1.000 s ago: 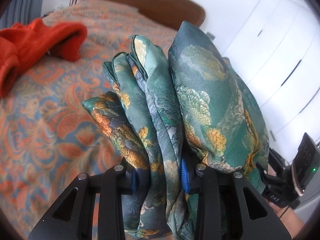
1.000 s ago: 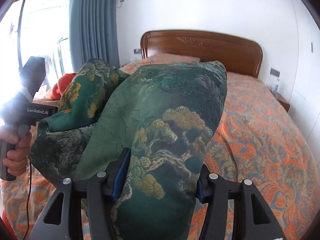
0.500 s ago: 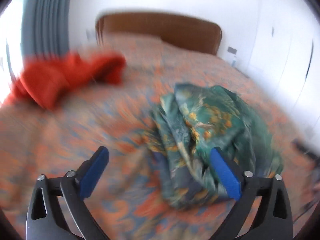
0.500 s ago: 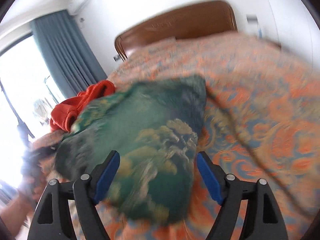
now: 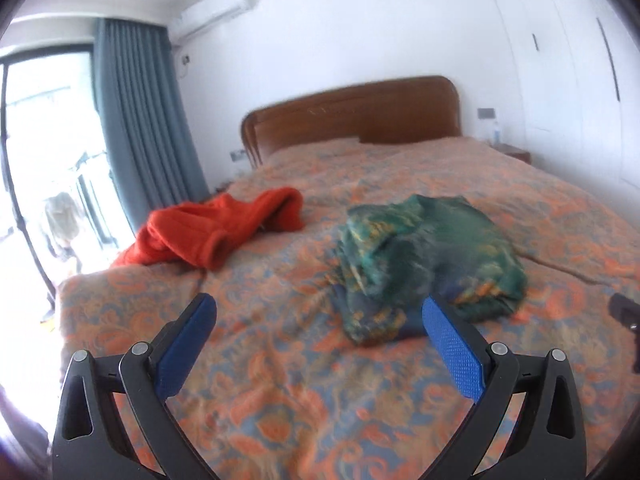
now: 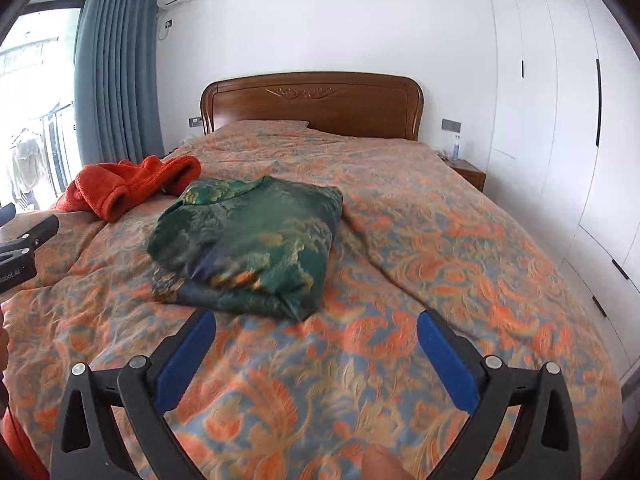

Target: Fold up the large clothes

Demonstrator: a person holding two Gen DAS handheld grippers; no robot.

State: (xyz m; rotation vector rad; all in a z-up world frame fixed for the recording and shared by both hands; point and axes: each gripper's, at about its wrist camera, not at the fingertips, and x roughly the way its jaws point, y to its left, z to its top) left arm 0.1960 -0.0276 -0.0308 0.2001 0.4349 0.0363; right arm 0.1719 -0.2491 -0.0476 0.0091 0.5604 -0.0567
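A green patterned garment [image 5: 428, 256] lies folded in a loose bundle on the orange patterned bed [image 5: 280, 380]. It also shows in the right wrist view [image 6: 248, 244], mid-bed. My left gripper [image 5: 318, 316] is open and empty, held back from the bundle, which lies ahead to its right. My right gripper [image 6: 316, 330] is open and empty, just short of the bundle's near edge. An orange-red fleece garment [image 5: 216, 228] lies crumpled at the bed's left side, and shows in the right wrist view [image 6: 128, 184].
A wooden headboard [image 6: 312, 100] stands at the far end. White wardrobe doors [image 6: 560, 120] run along the right wall. A blue curtain [image 6: 116, 72] and window are on the left. A bedside table [image 6: 466, 172] sits at the far right. The left gripper's body [image 6: 20, 248] shows at the left edge.
Both grippers were shut on the green garment and held it up. They let it go onto the bed, opened wide and pulled back from it.
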